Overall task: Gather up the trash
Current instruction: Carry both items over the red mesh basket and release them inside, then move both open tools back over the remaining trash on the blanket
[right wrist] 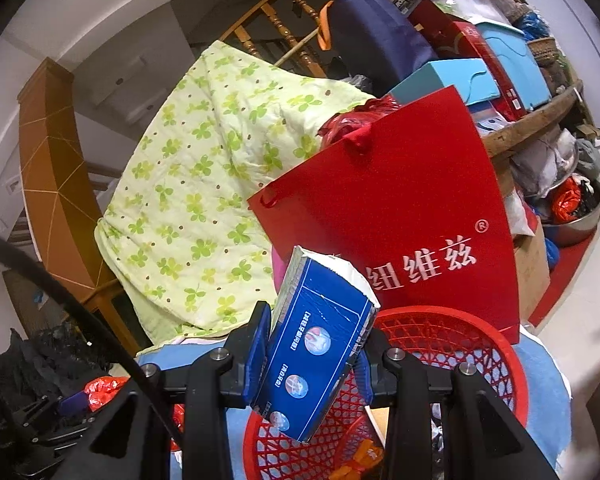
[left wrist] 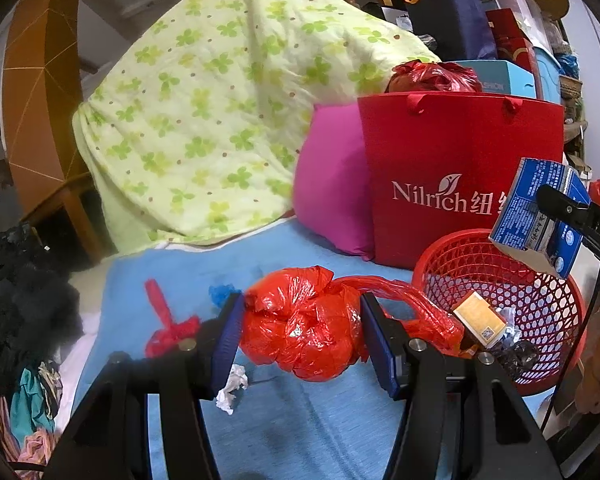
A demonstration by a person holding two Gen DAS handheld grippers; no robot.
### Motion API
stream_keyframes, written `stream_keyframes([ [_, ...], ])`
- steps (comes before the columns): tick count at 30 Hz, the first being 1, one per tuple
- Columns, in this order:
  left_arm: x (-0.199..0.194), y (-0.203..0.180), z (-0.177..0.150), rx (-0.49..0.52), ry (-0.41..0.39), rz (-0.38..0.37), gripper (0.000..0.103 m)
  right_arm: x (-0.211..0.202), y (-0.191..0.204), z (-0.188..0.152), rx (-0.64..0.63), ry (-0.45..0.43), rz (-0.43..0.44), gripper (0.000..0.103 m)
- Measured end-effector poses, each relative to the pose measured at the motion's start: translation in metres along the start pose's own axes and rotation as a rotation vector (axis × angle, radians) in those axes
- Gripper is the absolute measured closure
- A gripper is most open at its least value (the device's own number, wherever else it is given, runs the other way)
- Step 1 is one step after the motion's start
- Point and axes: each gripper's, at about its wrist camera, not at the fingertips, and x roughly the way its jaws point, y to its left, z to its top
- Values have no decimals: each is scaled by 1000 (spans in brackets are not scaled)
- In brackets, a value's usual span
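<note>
My left gripper (left wrist: 302,340) has its blue pads on both sides of a crumpled red plastic bag (left wrist: 300,336) lying on the blue sheet (left wrist: 308,432); the jaws look shut on it. My right gripper (right wrist: 314,356) is shut on a blue and white carton (right wrist: 320,344) and holds it tilted over the red mesh basket (right wrist: 460,344). The left wrist view shows that carton (left wrist: 540,216) above the basket (left wrist: 548,312), which holds a yellow box (left wrist: 480,318) and dark wrappers. A crumpled white tissue (left wrist: 232,388) and a red plastic scrap (left wrist: 166,320) lie by the left finger.
A red Nilrich paper bag (left wrist: 460,168) and a magenta pillow (left wrist: 332,184) stand right behind the basket. A green clover quilt (left wrist: 204,100) is heaped at the back. Dark clothes (left wrist: 24,288) lie at the left. Stacked boxes fill the far right.
</note>
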Motion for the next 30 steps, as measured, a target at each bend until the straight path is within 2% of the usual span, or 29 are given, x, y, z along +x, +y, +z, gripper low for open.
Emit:
stream_keyframes([
  [7, -3, -10, 10, -33, -39, -83, 43, -4, -15, 4, 38, -8, -16, 63],
  [13, -2, -32, 20, -59, -84, -219, 40, -4, -34, 7, 105, 5, -43, 62],
  [15, 3, -43, 20, -47, -82, -244, 37, -4, -39, 8, 128, 10, -59, 61],
  [17, 10, -52, 18, -44, -62, -298, 29, -3, -47, 8, 160, 22, -70, 60],
  [19, 15, -58, 13, -40, -42, -330, 26, -2, -54, 8, 194, 30, -68, 57],
  [21, 18, -61, 6, -34, -31, -340, 23, -3, -59, 8, 220, 23, -69, 43],
  [23, 22, -60, 0, -36, -14, -355, 21, -5, -60, 8, 230, 10, -63, 42],
  [30, 29, -28, -25, -66, 29, -288, 21, 2, -33, 4, 170, 16, -26, 42],
])
